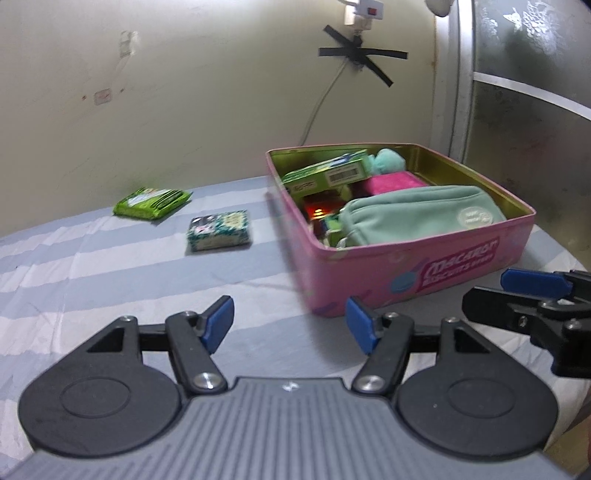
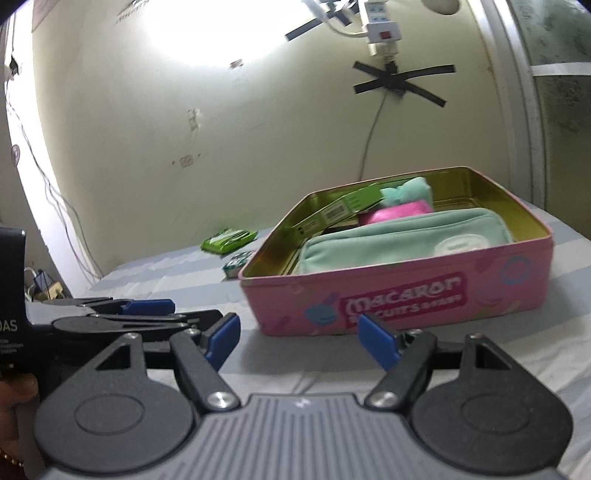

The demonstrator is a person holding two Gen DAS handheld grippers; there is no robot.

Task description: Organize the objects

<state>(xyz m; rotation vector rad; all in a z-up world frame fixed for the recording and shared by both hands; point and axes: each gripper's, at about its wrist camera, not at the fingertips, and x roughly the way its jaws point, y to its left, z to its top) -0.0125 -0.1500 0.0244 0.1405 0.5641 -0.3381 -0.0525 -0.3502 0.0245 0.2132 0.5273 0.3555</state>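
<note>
A pink biscuit tin [image 1: 436, 273] [image 2: 406, 299] stands open on the striped bed sheet. It holds a mint pouch [image 1: 417, 214] [image 2: 399, 240], a green box [image 1: 328, 173] [image 2: 332, 210], a pink cloth [image 1: 391, 182] and a mint soft item [image 1: 388, 158]. Left of the tin lie a teal patterned box [image 1: 219, 230] [image 2: 238, 263] and a green packet [image 1: 151, 203] [image 2: 229, 240]. My left gripper [image 1: 291, 325] is open and empty, short of the tin's near left corner. My right gripper [image 2: 299, 341] is open and empty in front of the tin's near wall.
The bed sheet [image 1: 110, 280] has grey and white stripes. A cream wall [image 1: 184, 92] rises behind the bed, with a taped cable [image 1: 358, 55] and a power strip [image 2: 380, 26]. A door frame [image 1: 454, 92] stands at the right. Cables [image 2: 55, 206] hang at the far left.
</note>
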